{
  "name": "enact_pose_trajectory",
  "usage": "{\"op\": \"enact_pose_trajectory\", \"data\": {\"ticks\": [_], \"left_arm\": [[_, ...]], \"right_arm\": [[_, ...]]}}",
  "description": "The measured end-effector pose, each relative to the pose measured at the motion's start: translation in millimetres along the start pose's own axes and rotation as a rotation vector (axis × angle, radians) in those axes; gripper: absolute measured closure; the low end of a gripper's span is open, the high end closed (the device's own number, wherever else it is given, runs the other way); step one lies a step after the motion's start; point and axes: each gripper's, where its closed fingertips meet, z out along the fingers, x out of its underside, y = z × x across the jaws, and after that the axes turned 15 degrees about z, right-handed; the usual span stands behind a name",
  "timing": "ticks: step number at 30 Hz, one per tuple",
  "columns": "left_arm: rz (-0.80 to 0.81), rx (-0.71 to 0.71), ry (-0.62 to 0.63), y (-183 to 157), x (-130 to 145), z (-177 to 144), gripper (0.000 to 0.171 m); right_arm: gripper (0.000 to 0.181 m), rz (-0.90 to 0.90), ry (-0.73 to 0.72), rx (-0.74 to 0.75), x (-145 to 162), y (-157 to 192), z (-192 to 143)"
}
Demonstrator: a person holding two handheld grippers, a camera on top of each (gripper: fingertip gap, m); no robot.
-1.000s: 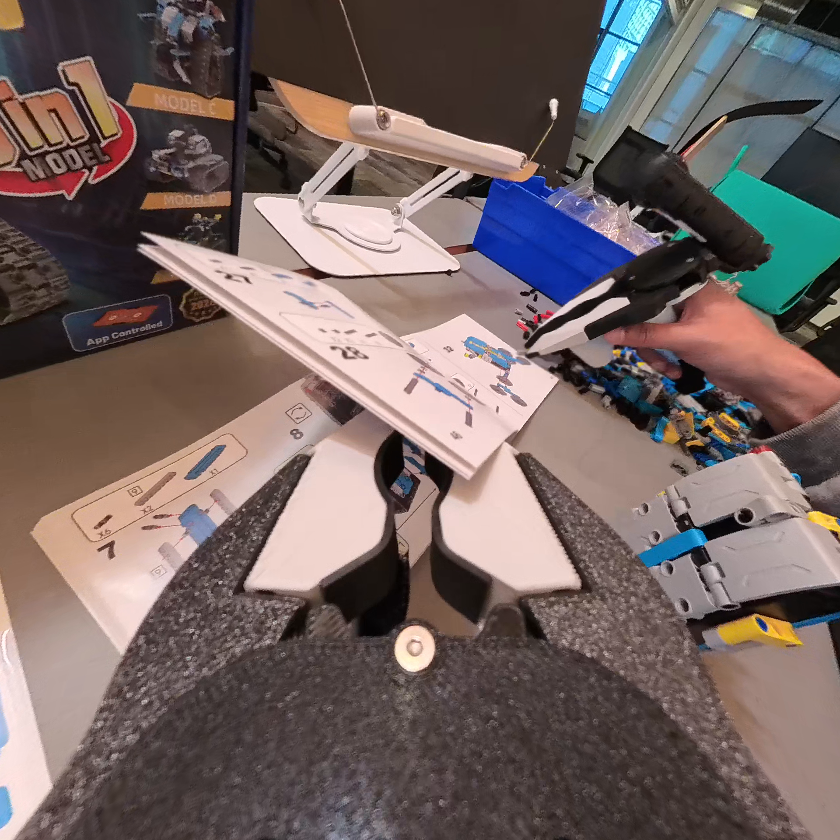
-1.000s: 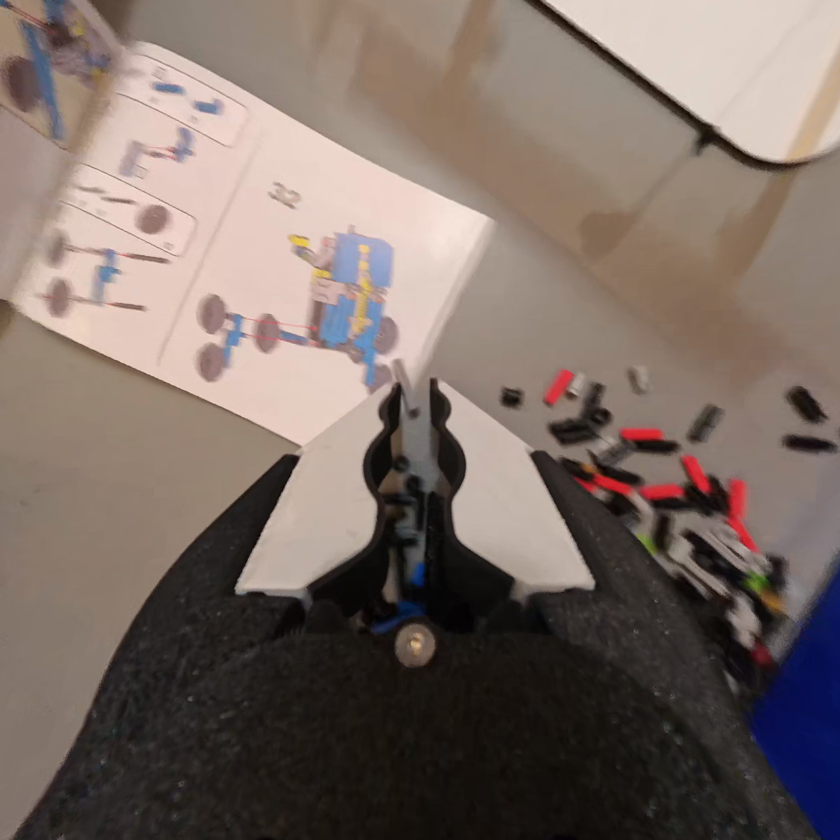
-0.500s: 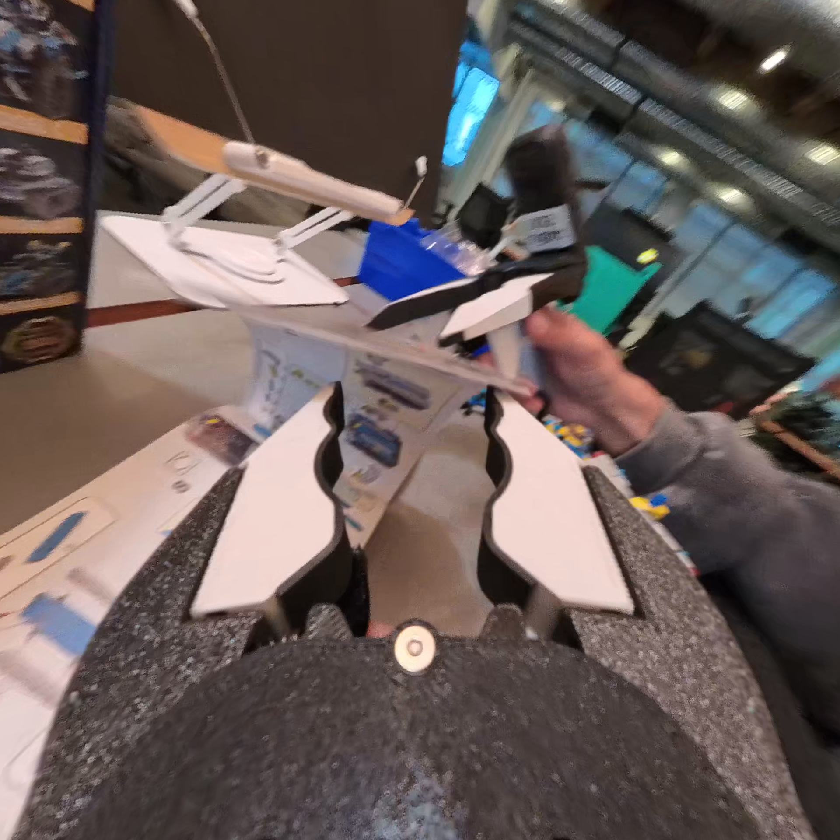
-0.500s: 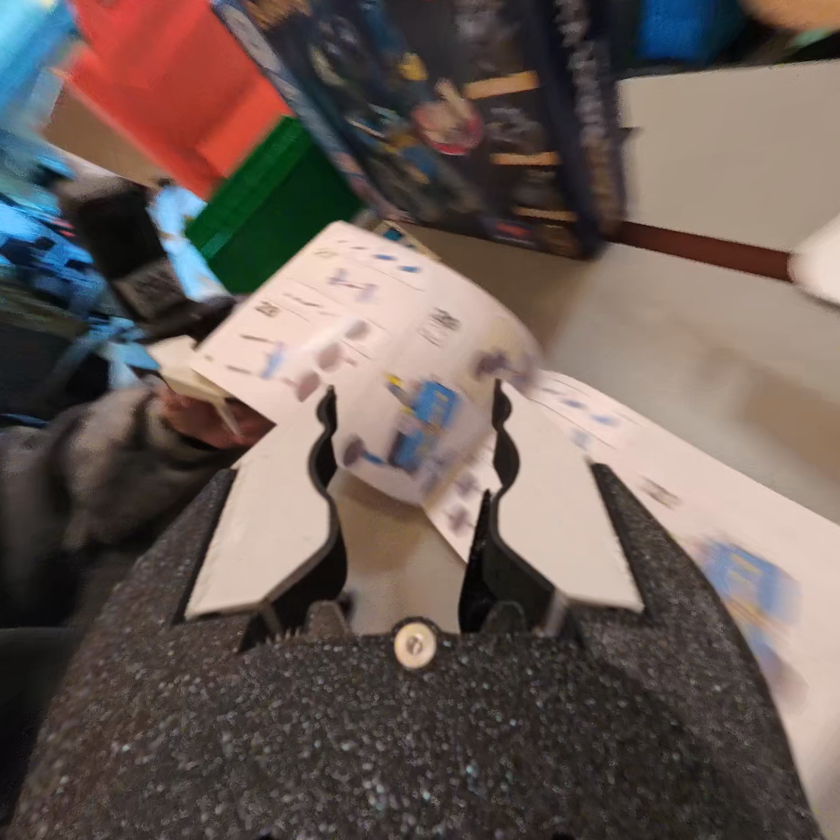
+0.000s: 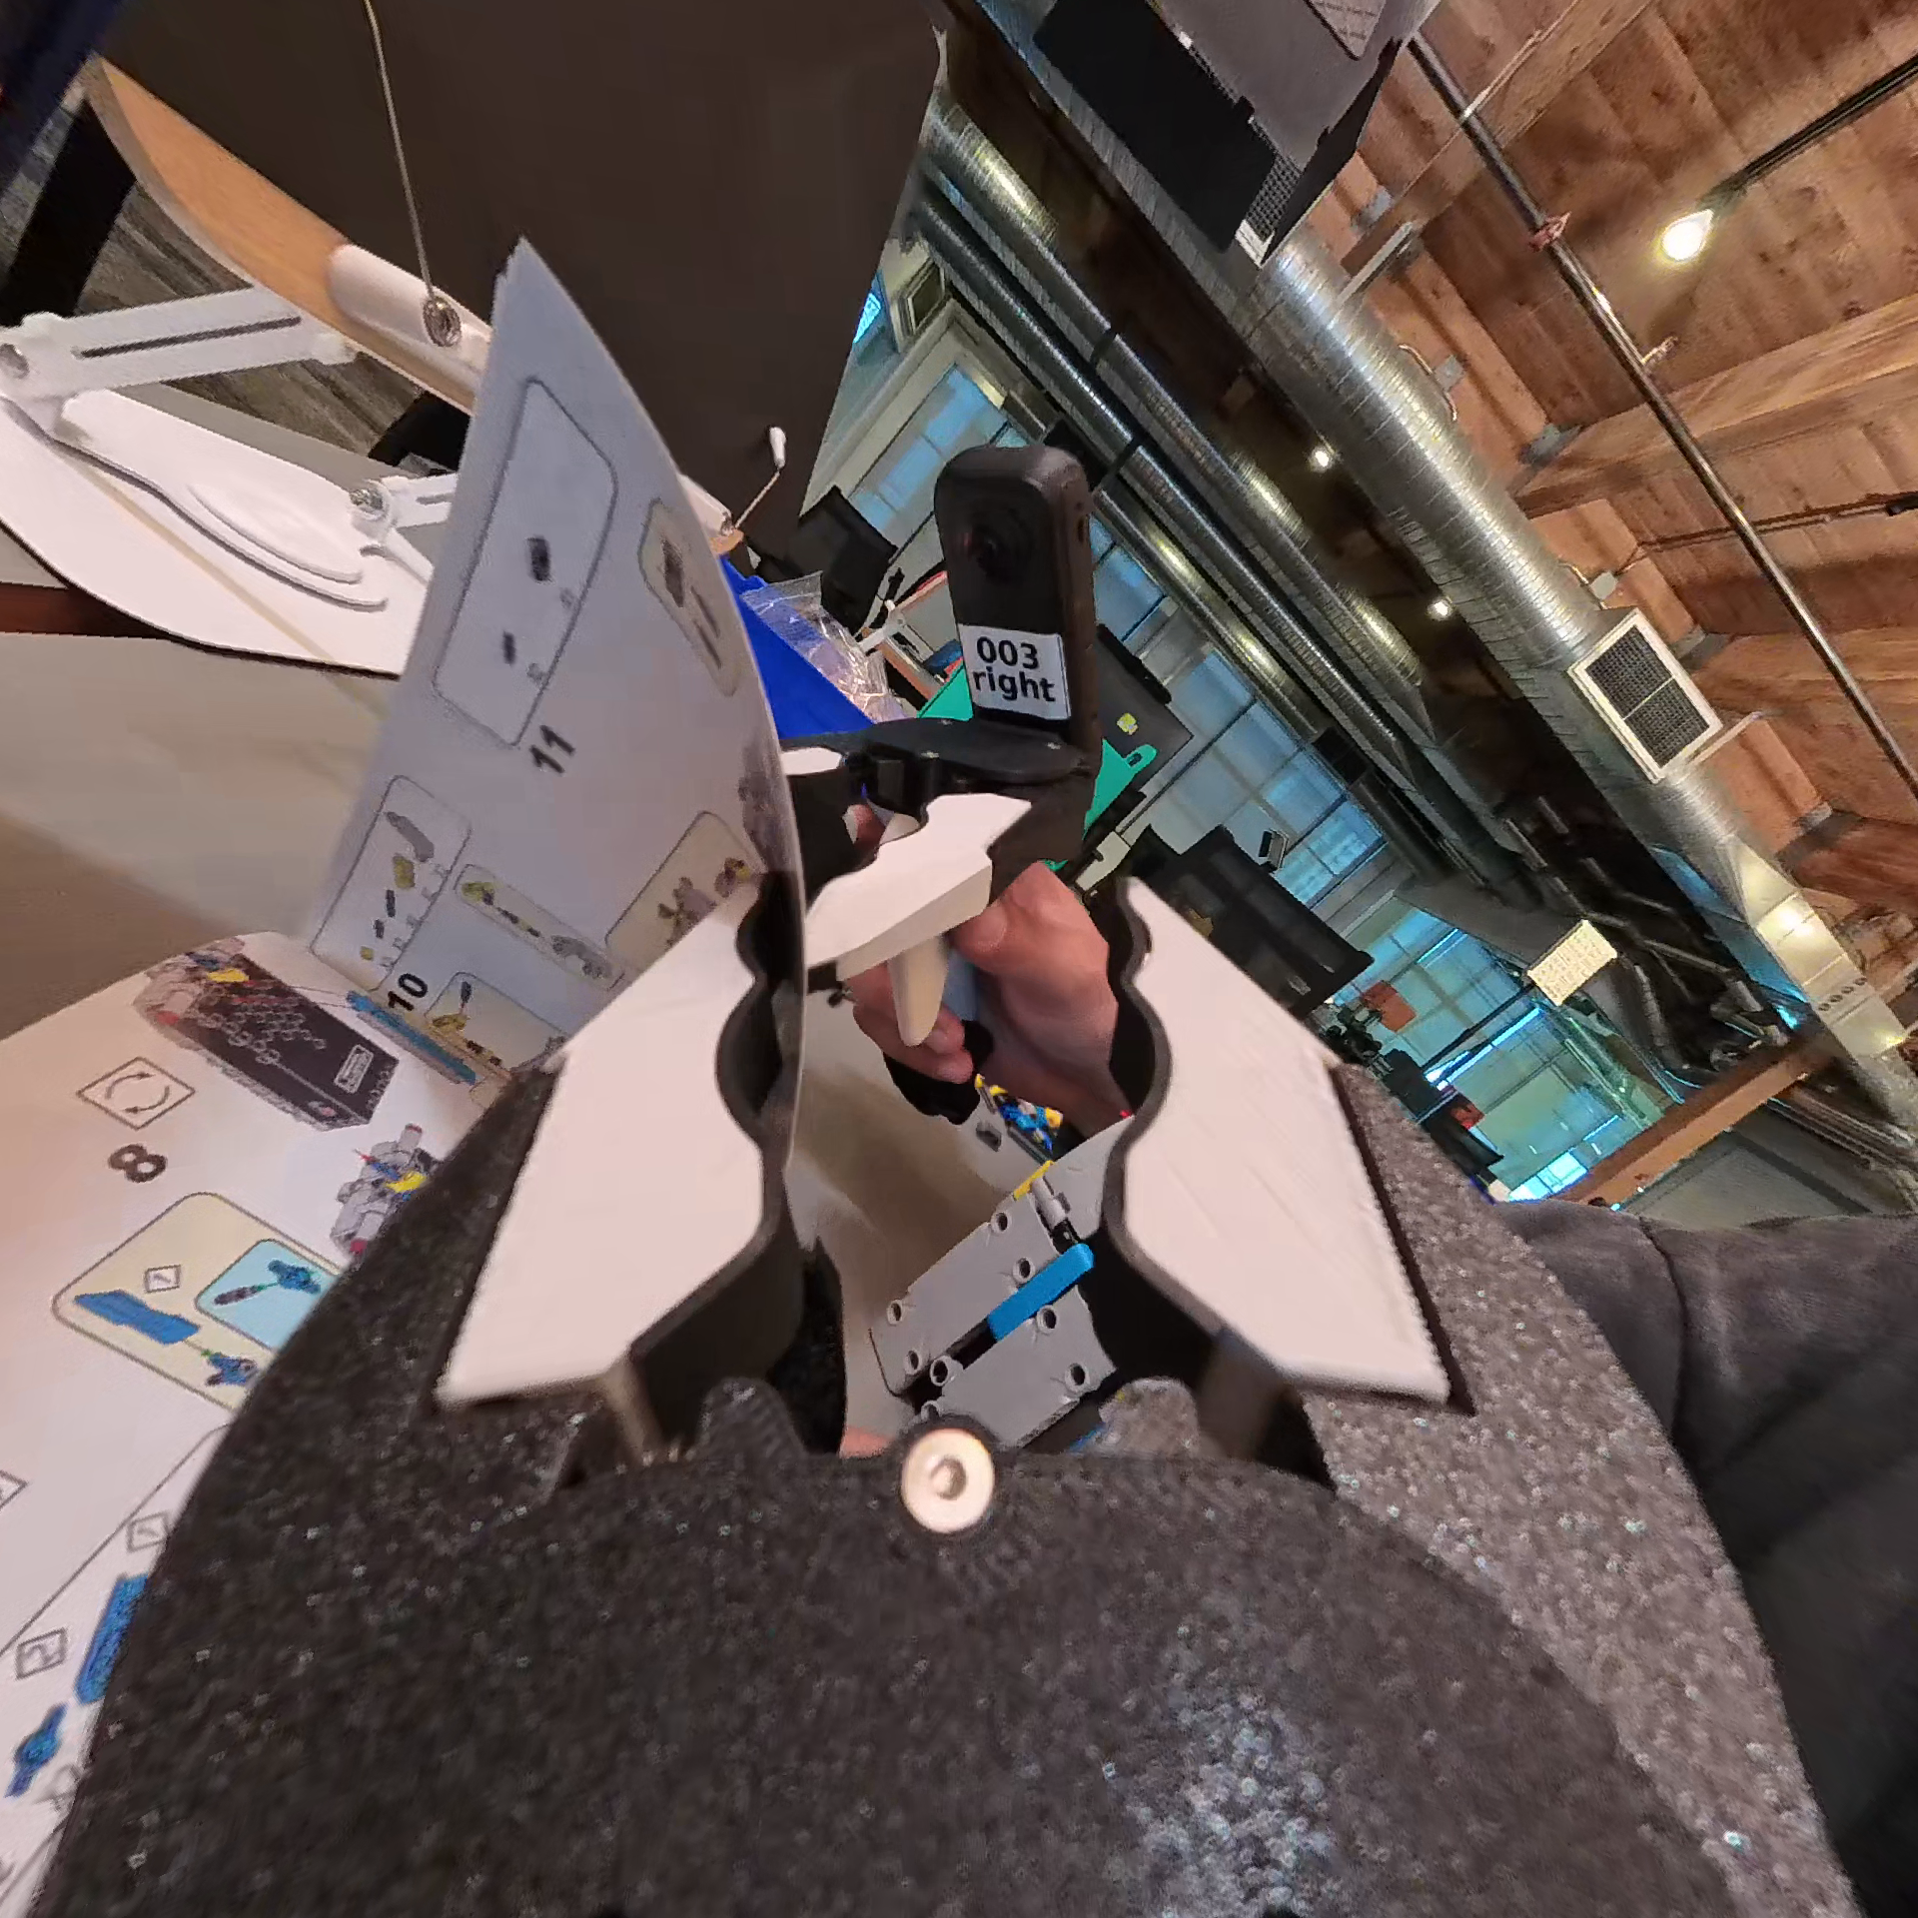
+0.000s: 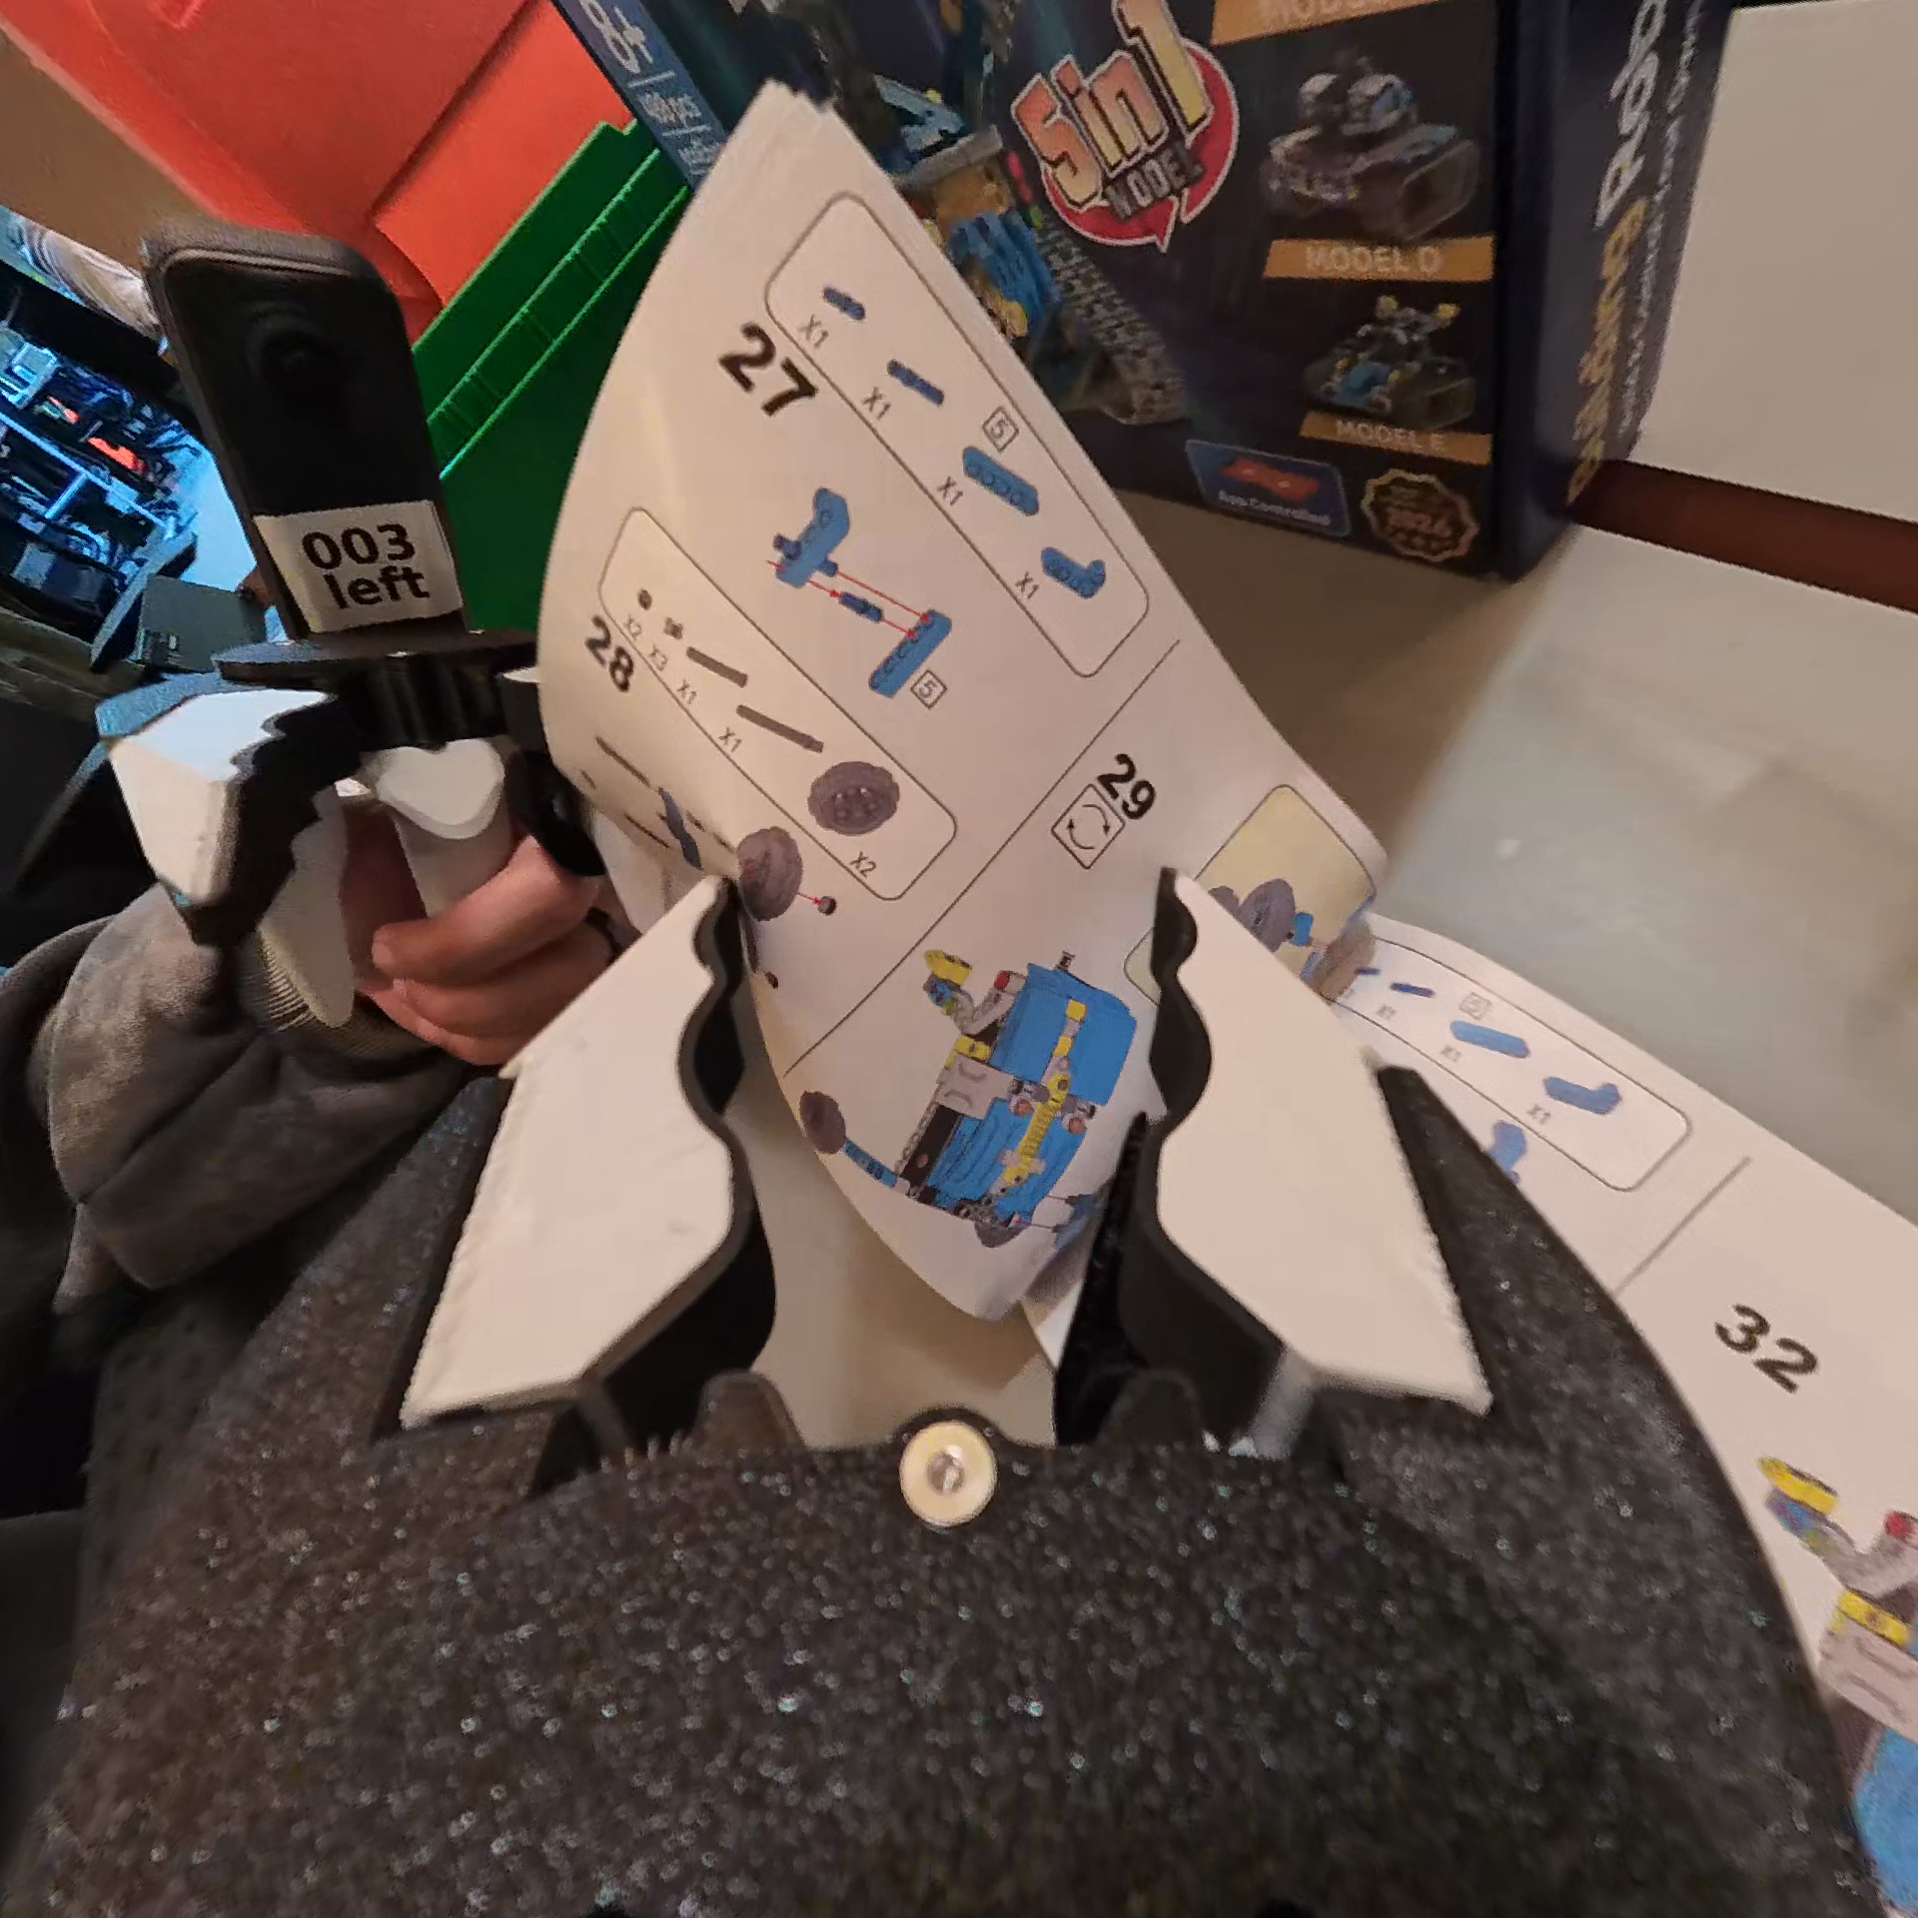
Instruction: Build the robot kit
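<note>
While both grippers face each other above the table (image 5: 156,747), a curved page (image 6: 893,664) of the instruction booklet (image 5: 187,1173) stands up between them. The left gripper (image 5: 950,934) is wide open and holds nothing — the page edge runs just beside its left finger. The right gripper (image 6: 950,913) is also wide open, empty, with the page between its fingers.

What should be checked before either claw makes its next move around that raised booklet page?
1. Left gripper open: ok.
2. Right gripper open: ok.
3. Raised page sits between the right gripper's fingers: ok, unclamped.
4. Page clamped by either gripper: not ok, both jaws stand wide.
5. Grippers apart from each other: ok, the page stands between them.
6. Grey brick assembly clear of the left gripper: cannot tell, partly hidden.
</note>
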Motion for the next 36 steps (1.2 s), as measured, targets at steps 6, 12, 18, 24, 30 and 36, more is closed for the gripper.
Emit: {"op": "enact_pose_trajectory", "data": {"ticks": [6, 12, 18, 24, 30, 36], "left_arm": [[-0.021, -0.009, -0.036, 7, -5, -11, 0.120], [-0.053, -0.068, -0.090, 23, -12, -23, 0.165], [-0.055, -0.078, -0.100, 25, -14, -25, 0.168], [-0.110, -0.021, -0.122, 18, -14, -21, 0.169], [-0.167, 0.032, -0.126, 14, -12, -20, 0.169], [-0.139, -0.010, -0.088, 19, -6, -19, 0.170]], "right_arm": [[0.108, 0.006, -0.025, 0.035, -4, -15, -14], [0.112, 0.020, -0.022, 0.051, -2, -28, -24], [0.115, -0.020, -0.101, 0.226, -16, -56, -52], [0.110, -0.269, -0.211, -0.022, -27, 40, -51], [0.102, -0.320, -0.162, 0.079, -17, 40, -14], [0.095, -0.250, -0.145, 0.106, -19, 18, -11]]}}
